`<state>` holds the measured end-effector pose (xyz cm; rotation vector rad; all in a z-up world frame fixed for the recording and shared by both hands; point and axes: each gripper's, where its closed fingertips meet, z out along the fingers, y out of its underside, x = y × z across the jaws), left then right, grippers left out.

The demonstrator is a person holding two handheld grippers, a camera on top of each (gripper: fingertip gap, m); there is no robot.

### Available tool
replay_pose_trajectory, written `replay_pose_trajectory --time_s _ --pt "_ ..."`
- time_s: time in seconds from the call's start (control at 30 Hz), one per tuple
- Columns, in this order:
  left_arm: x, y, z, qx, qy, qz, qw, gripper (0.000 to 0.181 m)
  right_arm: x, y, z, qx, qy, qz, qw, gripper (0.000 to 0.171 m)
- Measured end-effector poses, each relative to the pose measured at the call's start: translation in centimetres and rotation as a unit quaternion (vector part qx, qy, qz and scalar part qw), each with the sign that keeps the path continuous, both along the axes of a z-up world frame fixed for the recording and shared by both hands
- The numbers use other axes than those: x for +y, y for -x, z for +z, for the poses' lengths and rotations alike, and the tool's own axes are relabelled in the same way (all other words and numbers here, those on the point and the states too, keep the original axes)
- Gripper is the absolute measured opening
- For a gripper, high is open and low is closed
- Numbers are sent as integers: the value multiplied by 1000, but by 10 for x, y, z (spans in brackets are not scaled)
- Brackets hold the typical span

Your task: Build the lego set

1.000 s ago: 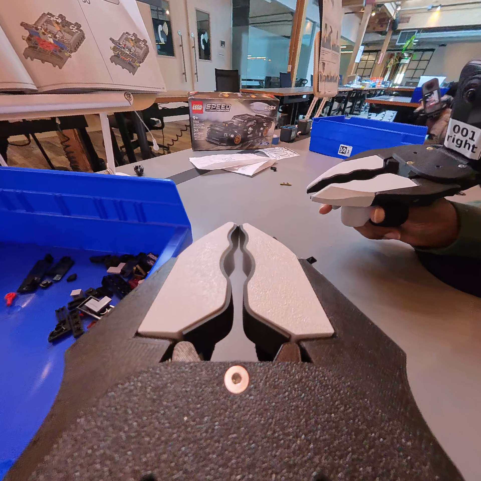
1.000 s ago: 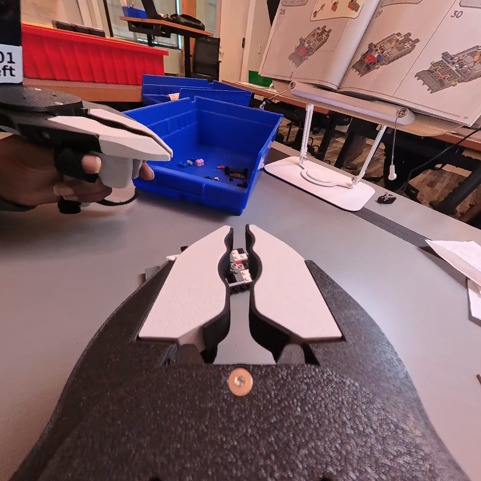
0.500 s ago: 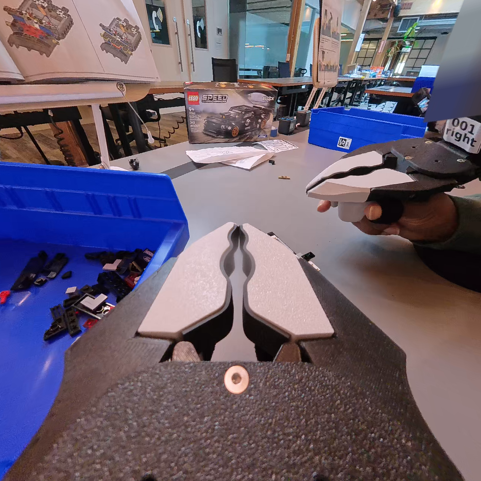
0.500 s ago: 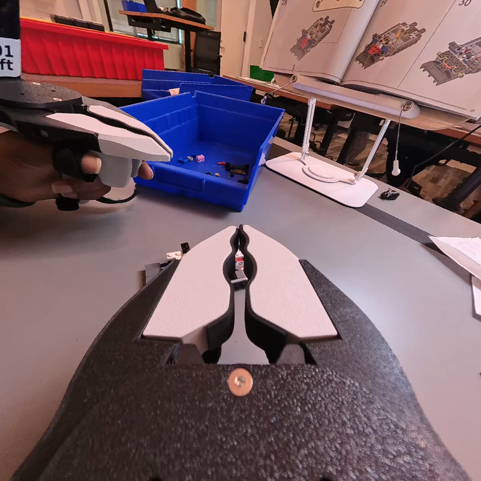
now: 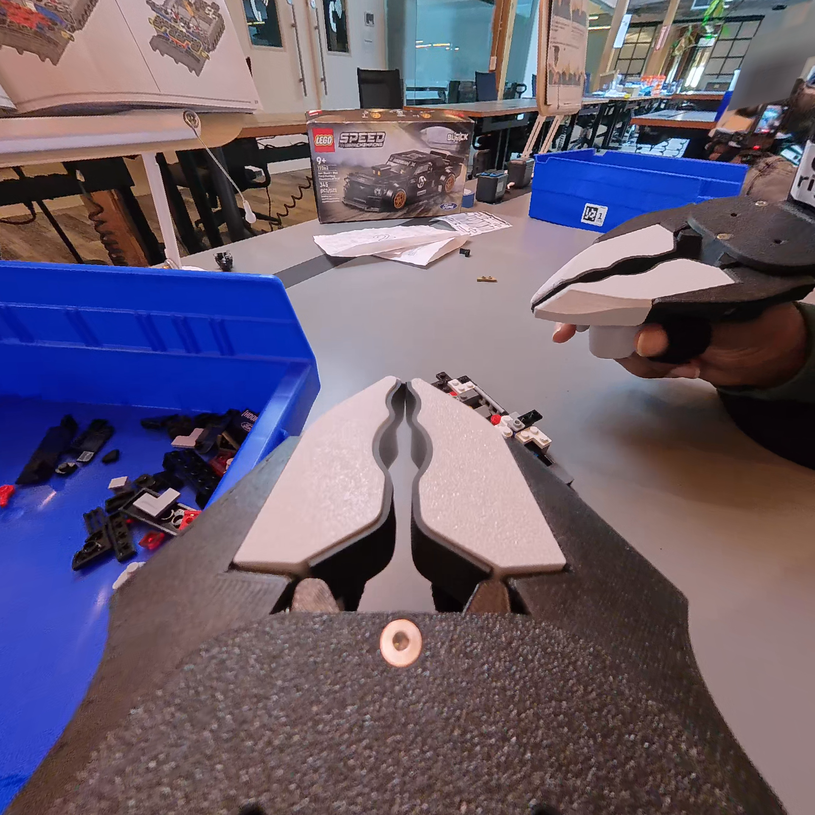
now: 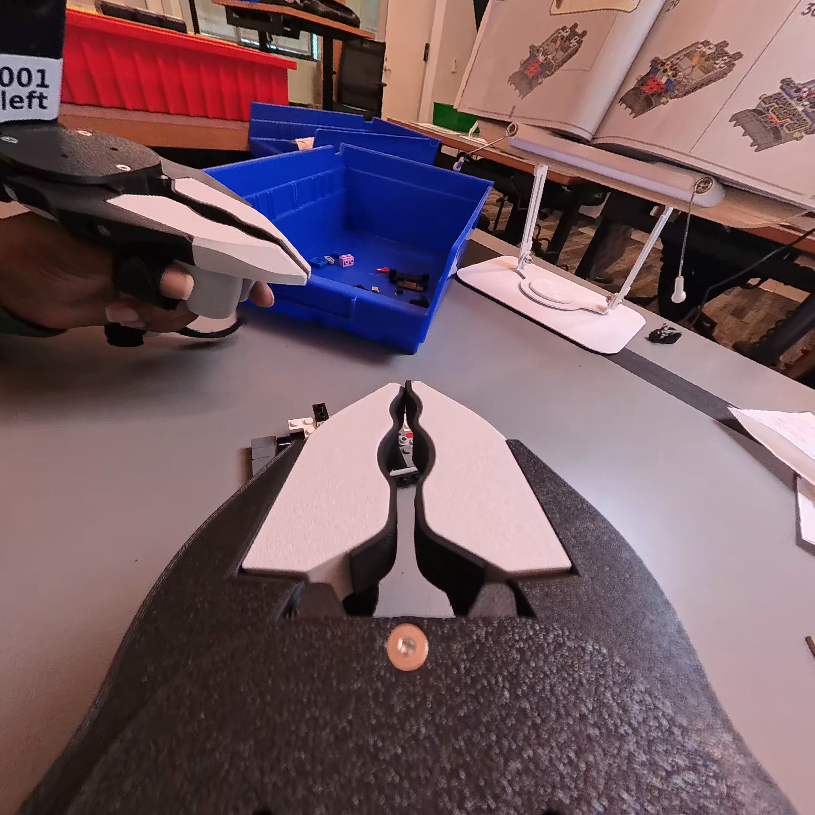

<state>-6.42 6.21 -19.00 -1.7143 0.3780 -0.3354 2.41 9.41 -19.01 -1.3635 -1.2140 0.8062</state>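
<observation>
My left gripper [image 5: 405,383] is shut and empty. It hovers over the grey table beside the right wall of a blue bin [image 5: 154,317] that holds loose black, white and red bricks [image 5: 167,463]. A partly built brick assembly [image 5: 494,410] lies on the table just right of its fingers. My right gripper [image 6: 408,384] is shut with nothing between the tips, and hovers above that assembly [image 6: 403,441], which shows through the gap between the fingers. Each gripper shows in the other's view, hand-held above the table: the right one [image 5: 536,304], the left one [image 6: 304,275].
A boxed brick set [image 5: 388,167] and paper sheets [image 5: 397,240] lie at the table's far side. A second blue bin [image 5: 635,185] stands far right. An open instruction booklet [image 6: 661,79] rests on a white stand [image 6: 551,300]. Small stray pieces [image 5: 486,278] lie on the table. The gap from one gripper's tips to the other's is roughly 10 cm.
My right gripper's fingers have closed from slightly apart to touching. My left gripper has shifted so that the brick assembly now shows beside its right finger.
</observation>
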Motion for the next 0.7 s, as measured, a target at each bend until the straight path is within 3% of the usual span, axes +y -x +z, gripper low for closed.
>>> replay_pose_trajectory --time_s 0.33,0.7 --pt "0 -2 -6 8 15 -7 1000 0 0 1 -8 -21 12 8 1000 0" --pt "-7 -25 -25 45 55 -63 996 6 -13 6 -27 -71 25 52 996 0"
